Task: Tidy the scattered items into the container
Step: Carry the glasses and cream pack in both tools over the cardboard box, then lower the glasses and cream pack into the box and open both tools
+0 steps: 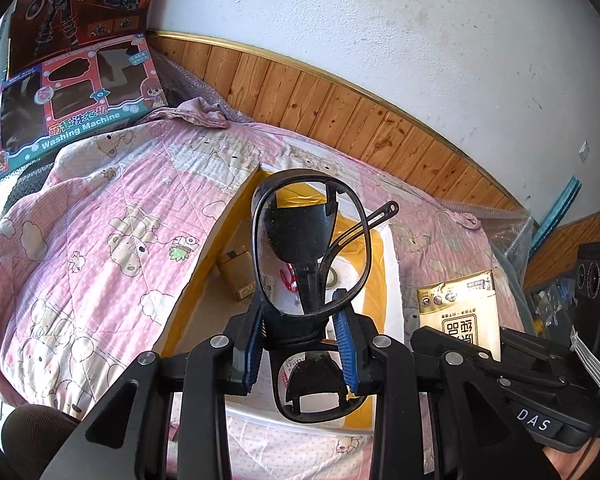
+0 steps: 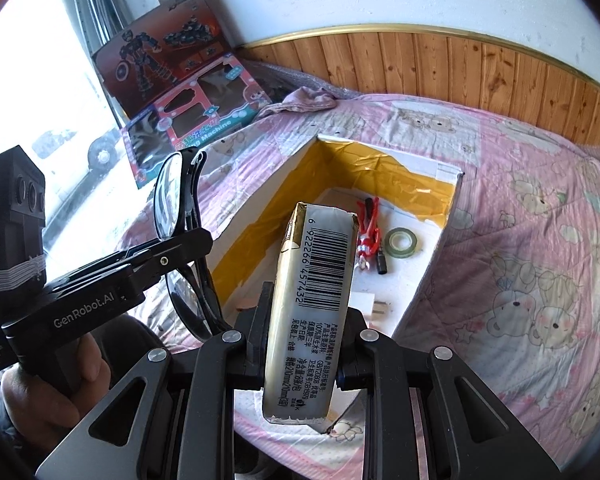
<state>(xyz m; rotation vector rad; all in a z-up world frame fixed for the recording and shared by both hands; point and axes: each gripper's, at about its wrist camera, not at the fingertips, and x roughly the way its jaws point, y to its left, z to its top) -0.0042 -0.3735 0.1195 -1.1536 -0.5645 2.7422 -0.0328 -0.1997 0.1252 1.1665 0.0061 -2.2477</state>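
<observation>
Both hands are loaded at once, which looks like a way to save a trip. The left hand-held gripper (image 1: 302,344) is clamped on a pair of black-framed glasses (image 1: 310,248), gripped near the bridge so one lens stands up above the fingers and the other hangs below; the folded temples stay clear of the blue pads (image 1: 346,350). It hovers above the near edge of the open box (image 2: 448,216) lying on the pink quilted bed (image 2: 540,240).

The right hand-held gripper (image 2: 300,356) is closed on a pack of tissues (image 2: 312,308), held on edge with its barcode side up and pointing toward the box opening. That narrow grip probably lets the pack slide in without catching the wall.

Inside the box already lie a roll of tape (image 2: 402,242), a small red figure (image 2: 370,232) and a white plug (image 2: 370,306). My guess is that both items are about to be lowered in; the glasses call for the gentler release.
</observation>
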